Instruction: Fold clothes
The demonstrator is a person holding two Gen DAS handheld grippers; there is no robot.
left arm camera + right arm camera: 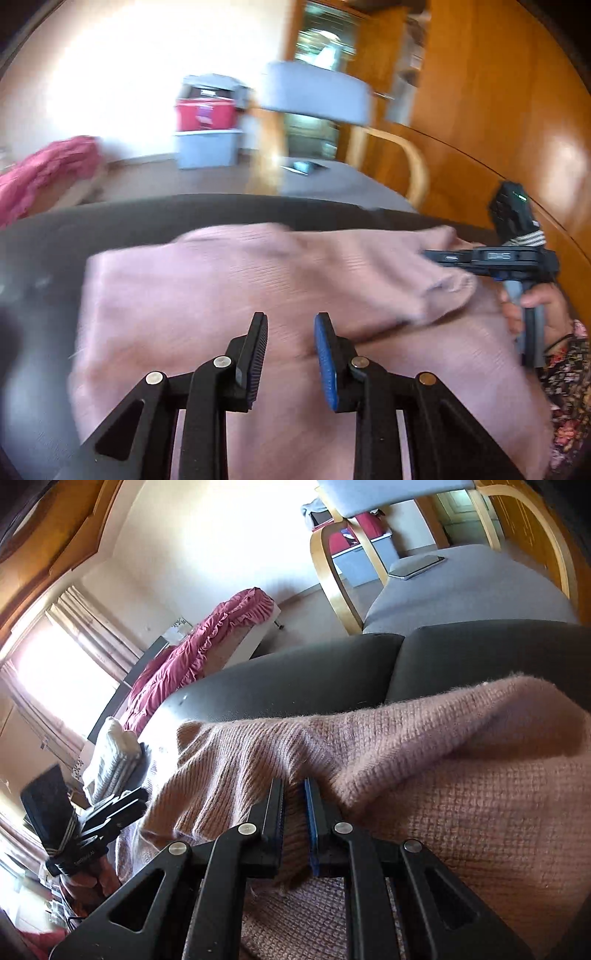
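- The left gripper [291,325] hovers over the pink knit sweater [221,288], its fingers apart with nothing between them.
- The sweater lies spread on a dark grey cushion [110,221], one fold lifted at its right side.
- The right gripper [294,786] has its fingers clamped on a fold of the sweater, pulling the knit up.
- A grey armchair [461,587] stands behind the cushion.
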